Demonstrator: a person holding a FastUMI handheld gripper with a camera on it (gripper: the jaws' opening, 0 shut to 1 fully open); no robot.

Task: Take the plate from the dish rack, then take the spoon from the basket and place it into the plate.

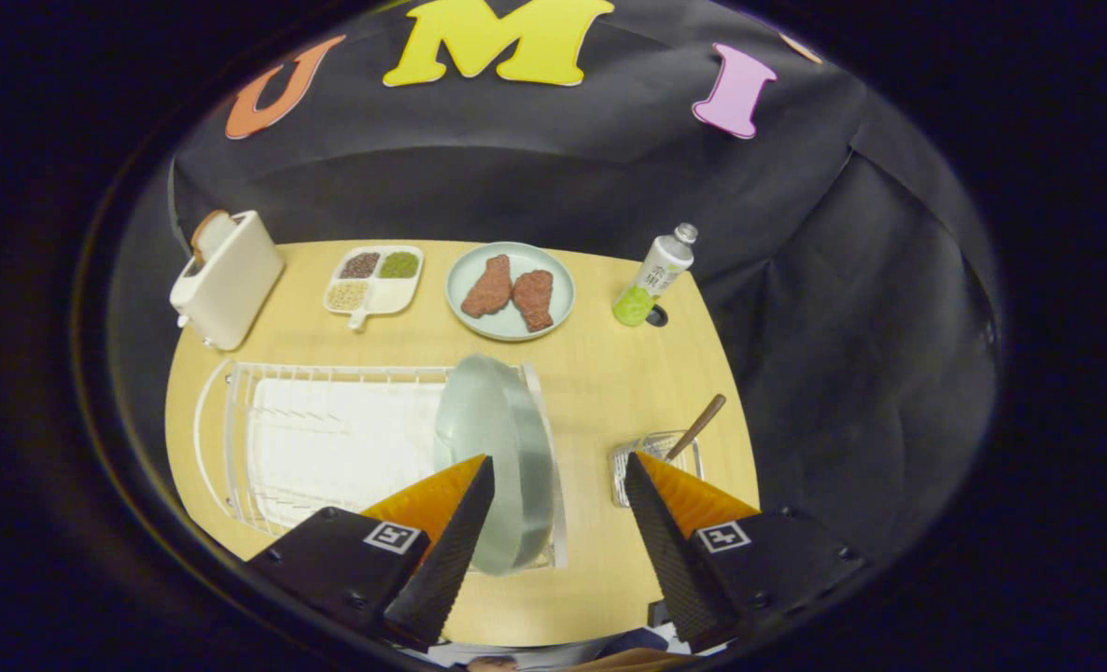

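Wooden table (600,392) scene: gripper (558,476) fingers spread, gripping nothing. Plate (497,457) upright in dish rack (329,439), 11 o'clock of fingers. Spoon (695,427) in basket (656,448), 1 o'clock. Nothing done yet; both pickups remain.

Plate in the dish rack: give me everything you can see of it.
The plate is a round, pale grey-green dish with a smooth, glazed-looking surface. It stands on edge at the right end of the white wire dish rack, leaning slightly, its rim resting in the rack's wires. The rest of the rack looks empty. The gripper is open; its left jaw overlaps the plate's lower edge in the picture, contact unclear, and nothing is clamped.
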